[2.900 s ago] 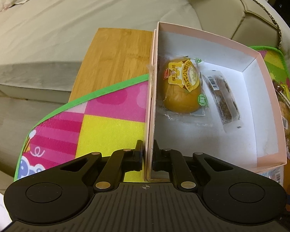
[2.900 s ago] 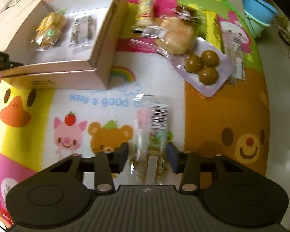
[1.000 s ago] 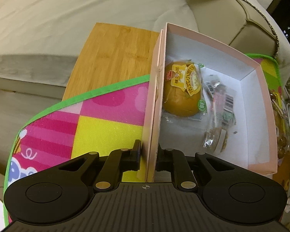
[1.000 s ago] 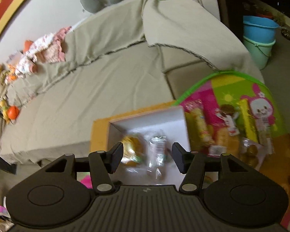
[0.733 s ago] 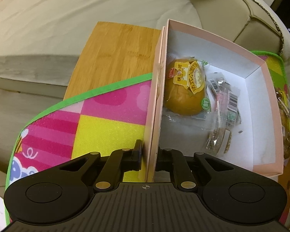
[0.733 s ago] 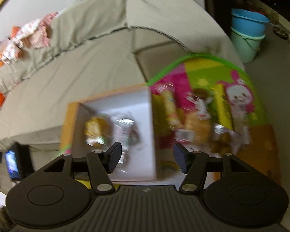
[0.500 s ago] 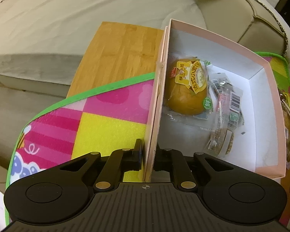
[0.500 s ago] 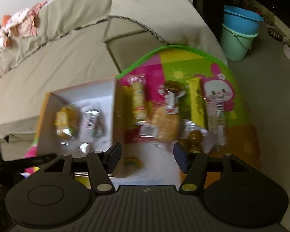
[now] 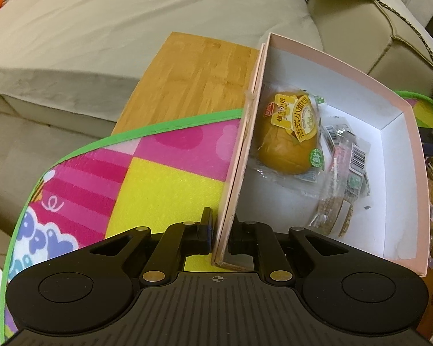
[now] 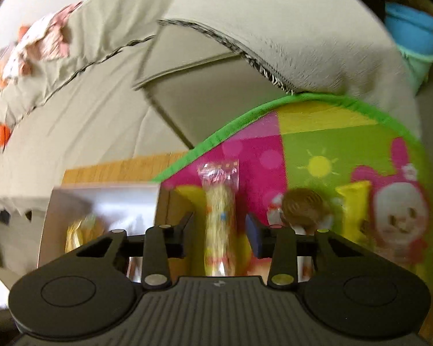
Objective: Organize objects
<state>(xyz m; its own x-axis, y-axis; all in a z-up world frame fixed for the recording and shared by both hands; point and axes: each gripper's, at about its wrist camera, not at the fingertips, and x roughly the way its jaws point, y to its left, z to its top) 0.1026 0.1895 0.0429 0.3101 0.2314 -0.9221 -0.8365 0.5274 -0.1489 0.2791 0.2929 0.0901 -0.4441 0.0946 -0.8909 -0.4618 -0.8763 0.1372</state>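
On the colourful play mat point(image 9: 170, 181), the left gripper point(image 9: 220, 230) is clamped on the near side wall of the pink cardboard box point(image 9: 395, 101), which holds a packaged yellow bun point(image 9: 288, 138) and a clear-wrapped snack bar point(image 9: 342, 178). Over the mat's far side, the right gripper point(image 10: 219, 230) is spread wide, empty, straddling a long yellow snack packet point(image 10: 220, 213) lying just beside the box.

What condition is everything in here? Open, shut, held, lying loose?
Left tool: shut on the box's side wall.
Box: open on top, no lid, resting on the mat.
Bread roll: wrapped, lying in the box.
Snack packets: sealed, lying in the box beside the roll.
Right tool: open, straddling the snack stick.
Snack stick: wrapped, lying on the mat.
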